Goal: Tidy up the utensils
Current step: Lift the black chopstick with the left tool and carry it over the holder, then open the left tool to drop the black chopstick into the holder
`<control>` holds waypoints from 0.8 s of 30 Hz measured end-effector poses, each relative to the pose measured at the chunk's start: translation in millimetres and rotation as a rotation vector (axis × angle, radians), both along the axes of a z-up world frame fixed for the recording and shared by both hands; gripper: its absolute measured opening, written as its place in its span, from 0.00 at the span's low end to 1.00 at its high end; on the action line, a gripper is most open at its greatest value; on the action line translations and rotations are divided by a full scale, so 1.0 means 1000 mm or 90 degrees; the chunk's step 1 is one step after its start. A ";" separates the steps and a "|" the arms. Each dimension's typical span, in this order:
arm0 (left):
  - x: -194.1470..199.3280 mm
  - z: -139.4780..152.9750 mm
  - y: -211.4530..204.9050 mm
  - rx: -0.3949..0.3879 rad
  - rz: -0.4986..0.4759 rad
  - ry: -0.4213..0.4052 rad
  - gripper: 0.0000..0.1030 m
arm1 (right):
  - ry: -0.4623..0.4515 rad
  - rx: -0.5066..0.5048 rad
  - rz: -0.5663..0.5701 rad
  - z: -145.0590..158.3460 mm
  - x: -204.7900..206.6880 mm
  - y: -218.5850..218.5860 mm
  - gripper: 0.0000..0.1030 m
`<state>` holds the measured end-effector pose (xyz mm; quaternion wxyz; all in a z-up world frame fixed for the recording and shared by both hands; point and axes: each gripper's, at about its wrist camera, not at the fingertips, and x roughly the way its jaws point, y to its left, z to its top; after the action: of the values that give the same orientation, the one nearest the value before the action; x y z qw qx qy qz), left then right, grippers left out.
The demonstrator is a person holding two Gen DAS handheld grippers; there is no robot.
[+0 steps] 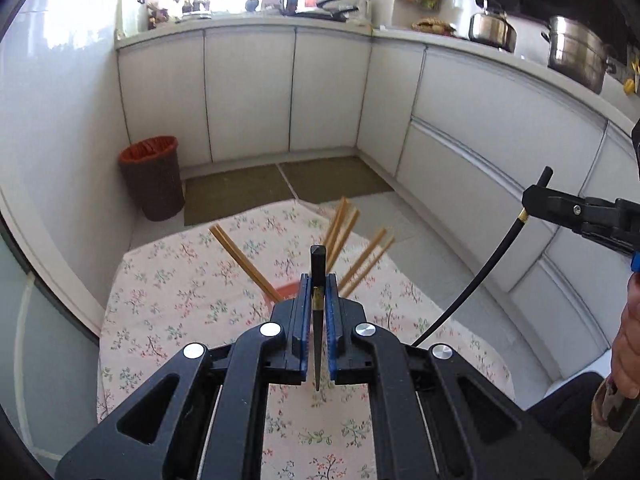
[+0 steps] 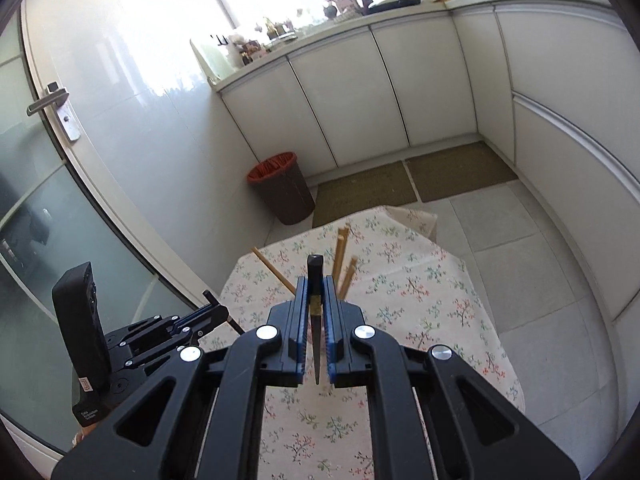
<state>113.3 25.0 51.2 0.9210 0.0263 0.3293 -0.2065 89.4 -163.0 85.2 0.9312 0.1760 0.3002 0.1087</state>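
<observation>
In the left wrist view my left gripper (image 1: 318,280) is shut on a black chopstick (image 1: 318,262) with a gold band, held upright between the blue pads. My right gripper (image 2: 315,282) is shut on a second black chopstick (image 2: 315,268) in the same way. Each gripper shows in the other's view: the right gripper (image 1: 534,200) at the right edge with its long black chopstick (image 1: 490,258), the left gripper (image 2: 219,314) at lower left. Several wooden chopsticks (image 1: 340,232) fan out of a red holder (image 1: 290,290) behind the fingers, over the floral tablecloth (image 1: 180,288).
A brown waste bin (image 1: 154,178) with an orange liner stands on the floor by the wall. White cabinets (image 1: 248,92) run around the corner, with a kettle (image 1: 492,26) and a steel pot (image 1: 576,52) on the counter. A glass door with a handle (image 2: 50,100) is at left.
</observation>
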 end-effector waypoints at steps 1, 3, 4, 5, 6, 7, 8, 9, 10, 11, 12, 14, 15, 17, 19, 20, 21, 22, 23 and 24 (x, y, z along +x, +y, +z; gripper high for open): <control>0.002 0.007 0.003 -0.009 0.011 -0.013 0.06 | -0.014 0.000 -0.001 0.007 0.004 0.003 0.07; 0.009 0.019 0.008 -0.024 0.042 -0.035 0.06 | -0.045 -0.003 -0.001 0.020 0.012 0.011 0.07; 0.013 0.022 0.010 -0.029 0.055 -0.041 0.06 | -0.059 -0.007 -0.001 0.024 0.016 0.016 0.07; 0.017 0.025 0.010 -0.031 0.067 -0.046 0.06 | -0.069 -0.011 -0.001 0.027 0.019 0.020 0.07; 0.022 0.026 0.009 -0.036 0.072 -0.049 0.06 | -0.080 -0.016 -0.001 0.029 0.024 0.024 0.07; 0.026 0.026 0.008 -0.040 0.079 -0.050 0.06 | -0.088 -0.021 0.000 0.030 0.028 0.028 0.07; 0.032 0.026 0.007 -0.040 0.089 -0.053 0.06 | -0.094 -0.028 0.000 0.029 0.031 0.032 0.07; 0.037 0.024 0.005 -0.040 0.095 -0.054 0.06 | -0.099 -0.037 -0.002 0.026 0.036 0.036 0.07; 0.044 0.020 0.004 -0.042 0.099 -0.053 0.06 | -0.101 -0.041 -0.003 0.023 0.040 0.035 0.07; 0.045 0.021 0.003 -0.041 0.103 -0.050 0.06 | -0.099 -0.044 -0.003 0.019 0.046 0.037 0.07; 0.049 0.018 0.002 -0.041 0.107 -0.049 0.05 | -0.094 -0.045 -0.003 0.014 0.050 0.038 0.07; 0.056 0.011 0.001 -0.039 0.107 -0.037 0.06 | -0.079 -0.047 0.000 0.005 0.061 0.038 0.07; 0.061 0.005 0.000 -0.042 0.106 -0.027 0.06 | -0.075 -0.048 0.000 0.000 0.064 0.038 0.07; 0.068 -0.006 0.000 -0.045 0.108 -0.011 0.06 | -0.066 -0.052 -0.004 -0.008 0.071 0.037 0.07; 0.074 -0.019 -0.001 -0.041 0.111 0.008 0.06 | -0.057 -0.053 -0.007 -0.014 0.076 0.036 0.07; 0.076 -0.023 0.001 -0.044 0.110 0.017 0.07 | -0.054 -0.054 -0.008 -0.017 0.078 0.037 0.07; 0.076 -0.025 0.003 -0.052 0.111 0.023 0.08 | -0.052 -0.056 -0.008 -0.018 0.080 0.038 0.07; 0.076 -0.025 0.006 -0.063 0.112 0.024 0.10 | -0.052 -0.058 -0.008 -0.020 0.081 0.038 0.07; 0.075 -0.023 0.011 -0.076 0.117 0.023 0.17 | -0.052 -0.060 -0.008 -0.020 0.081 0.040 0.07; 0.073 -0.020 0.016 -0.088 0.122 0.019 0.26 | -0.052 -0.062 -0.006 -0.021 0.081 0.041 0.07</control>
<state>185.8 41.4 31.7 0.9312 -0.0718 0.3287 -0.1400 170.5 -121.7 64.2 0.9505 0.1272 0.2663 0.0967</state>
